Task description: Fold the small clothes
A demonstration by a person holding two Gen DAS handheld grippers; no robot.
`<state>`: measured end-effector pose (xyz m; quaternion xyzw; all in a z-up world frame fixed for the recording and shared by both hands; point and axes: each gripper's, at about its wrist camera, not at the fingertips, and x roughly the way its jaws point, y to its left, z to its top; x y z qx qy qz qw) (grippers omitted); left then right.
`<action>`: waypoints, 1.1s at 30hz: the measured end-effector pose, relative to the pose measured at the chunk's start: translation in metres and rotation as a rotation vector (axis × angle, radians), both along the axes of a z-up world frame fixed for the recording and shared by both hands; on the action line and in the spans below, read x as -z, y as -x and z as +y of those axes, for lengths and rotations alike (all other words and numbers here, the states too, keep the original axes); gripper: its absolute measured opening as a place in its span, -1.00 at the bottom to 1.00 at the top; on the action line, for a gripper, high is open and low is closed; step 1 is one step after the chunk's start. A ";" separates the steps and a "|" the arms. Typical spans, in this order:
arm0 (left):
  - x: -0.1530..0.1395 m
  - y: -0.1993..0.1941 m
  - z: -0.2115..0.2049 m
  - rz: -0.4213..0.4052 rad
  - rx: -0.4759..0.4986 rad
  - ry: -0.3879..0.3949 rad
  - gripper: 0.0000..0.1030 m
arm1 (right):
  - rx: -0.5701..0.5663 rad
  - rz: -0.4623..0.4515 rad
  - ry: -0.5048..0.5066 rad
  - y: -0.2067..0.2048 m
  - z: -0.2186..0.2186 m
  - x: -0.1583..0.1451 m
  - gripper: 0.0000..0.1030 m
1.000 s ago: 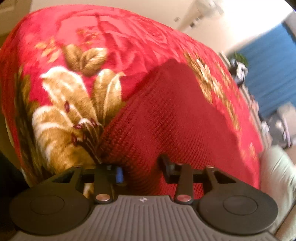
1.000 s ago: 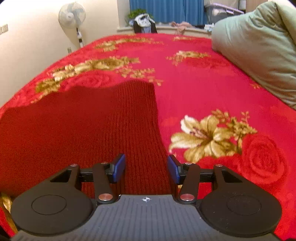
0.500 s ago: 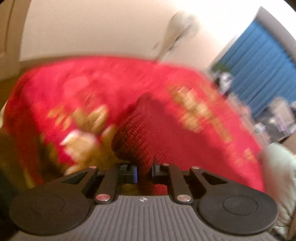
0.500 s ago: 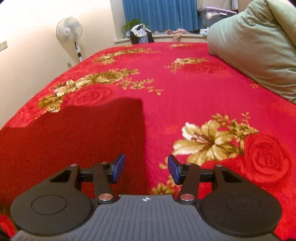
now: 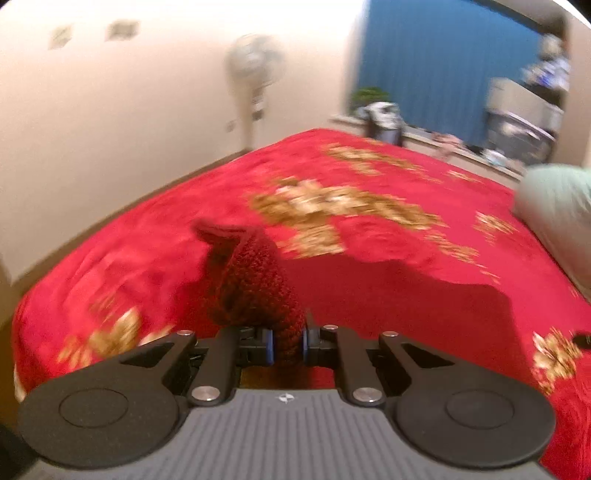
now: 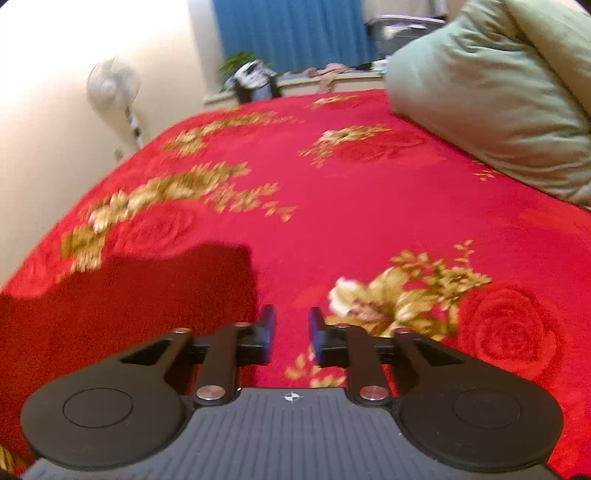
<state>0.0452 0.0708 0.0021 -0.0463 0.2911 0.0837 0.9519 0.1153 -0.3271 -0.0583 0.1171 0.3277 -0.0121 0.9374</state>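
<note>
A dark red knit garment (image 5: 255,280) rises in a bunched peak from the red flowered blanket (image 5: 369,177), and my left gripper (image 5: 287,343) is shut on its near corner. The rest of the garment spreads flat to the right. In the right wrist view the same garment (image 6: 129,314) lies flat at the lower left, its right edge just left of my right gripper (image 6: 291,332). The right jaws are closing, a narrow gap still shows between them, and only the blanket (image 6: 369,206) shows through it, with no cloth between the pads.
A bulky pale green duvet (image 6: 498,92) takes up the bed's right side. A standing fan (image 6: 112,85) stands by the left wall. Blue curtains (image 6: 295,33) and a cluttered sill lie beyond the bed's far edge.
My left gripper closed on the garment's corner and lifted it, rolling upright, so the cloth now stands in a peak. The right jaws narrowed and the gripper shifted slightly right off the garment.
</note>
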 end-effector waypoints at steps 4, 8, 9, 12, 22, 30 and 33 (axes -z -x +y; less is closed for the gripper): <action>-0.007 -0.014 -0.083 -0.032 0.167 -0.084 -0.73 | 0.042 -0.029 -0.058 -0.002 -0.024 -0.006 -0.69; 0.010 -0.016 -0.172 -0.036 0.373 -0.133 -0.73 | 0.039 -0.053 -0.125 -0.003 -0.038 -0.007 -0.65; 0.018 -0.015 -0.193 -0.027 0.430 -0.144 -0.73 | 0.031 -0.059 -0.138 -0.004 -0.038 -0.007 -0.65; 0.061 -0.015 -0.243 0.100 0.636 -0.135 -0.66 | -0.029 -0.076 -0.198 -0.004 -0.036 -0.007 -0.42; 0.052 -0.008 -0.177 0.119 0.785 -0.018 -0.01 | -0.217 0.131 -0.333 -0.025 0.006 0.031 0.19; 0.025 -0.030 -0.083 0.108 0.606 -0.058 0.08 | -0.267 0.038 -0.473 -0.018 0.011 0.024 0.19; 0.017 -0.042 -0.060 0.117 0.575 -0.030 0.26 | -0.295 -0.019 -0.502 -0.011 0.011 0.020 0.19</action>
